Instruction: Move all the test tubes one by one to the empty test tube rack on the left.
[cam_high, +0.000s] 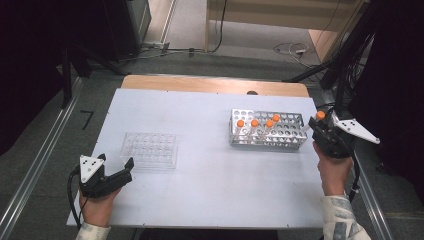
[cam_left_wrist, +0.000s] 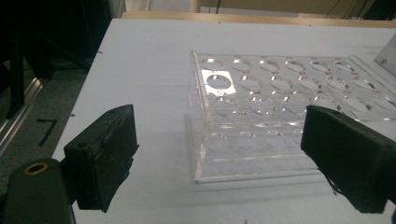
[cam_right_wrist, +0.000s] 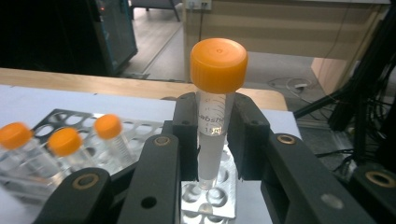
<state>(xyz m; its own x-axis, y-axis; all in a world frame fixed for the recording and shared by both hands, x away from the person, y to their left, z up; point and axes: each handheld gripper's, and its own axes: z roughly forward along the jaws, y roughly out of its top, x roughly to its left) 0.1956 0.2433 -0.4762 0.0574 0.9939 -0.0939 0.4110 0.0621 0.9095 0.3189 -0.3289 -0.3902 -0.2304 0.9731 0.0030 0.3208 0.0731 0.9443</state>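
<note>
Four orange-capped tubes (cam_high: 258, 125) upright in the metal rack (cam_high: 295, 131) on the right half of the counter (cam_high: 210, 195), clustered toward its left end; remaining holes unfilled. Clear plastic rack (cam_high: 150, 149) on the left half, all wells vacant in the left gripper view. Fifth tube (cam_right_wrist: 215, 107) clamped between the closed fingers (cam_right_wrist: 184, 135) of the right gripper (cam_high: 321, 131), held just above the right end of the metal rack, near the counter's right edge. Long axis roughly vertical, orange cap up, rounded tip down over the holes. Left gripper (cam_high: 119, 175) near the counter's front left corner, fingers spread wide and holding nothing, just beside the clear rack. Broad bare surface between the two racks and along the front edge.
</note>
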